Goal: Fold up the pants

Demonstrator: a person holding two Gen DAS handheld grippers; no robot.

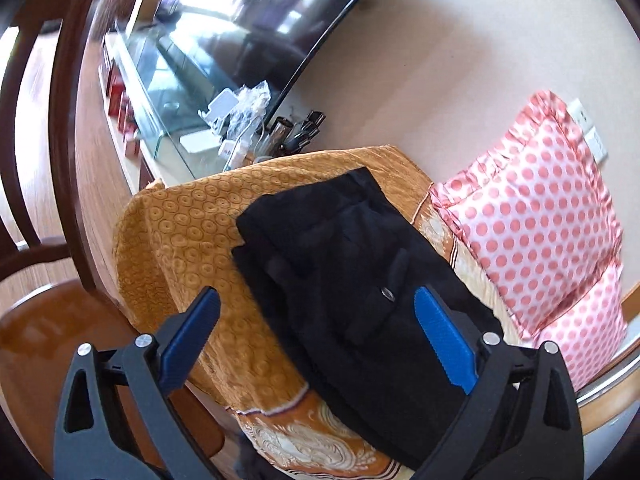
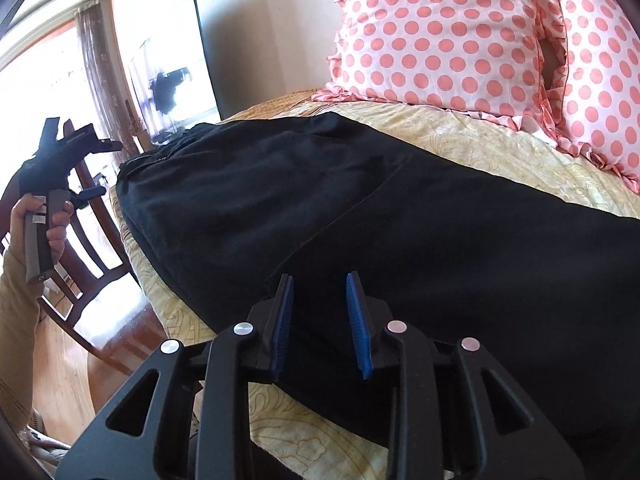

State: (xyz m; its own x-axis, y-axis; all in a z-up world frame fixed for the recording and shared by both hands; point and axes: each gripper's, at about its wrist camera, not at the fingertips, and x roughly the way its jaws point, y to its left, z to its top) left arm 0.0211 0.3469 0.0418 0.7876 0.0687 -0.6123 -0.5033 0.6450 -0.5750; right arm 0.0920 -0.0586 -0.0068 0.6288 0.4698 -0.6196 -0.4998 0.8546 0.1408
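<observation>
The black pants (image 2: 360, 200) lie flat along the gold patterned bedcover (image 1: 180, 232), just in front of the satin polka-dot pillows (image 2: 432, 36). They look soft, matte and already doubled lengthwise — the next fold seems due, calling for a pinch at one end. The right gripper (image 2: 320, 320) hovers at their near edge, jaws narrowly parted, empty. The left gripper (image 1: 316, 332) sits wide — gripping nothing.

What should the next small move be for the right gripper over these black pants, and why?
Probably lower the right gripper onto the near edge of the black fabric pants and close on it. Its blue-padded jaws stand apart just above the cloth, gripping nothing, and the pants lie flat along the yellow patterned bedspread. The left gripper is open too, held off.
</observation>
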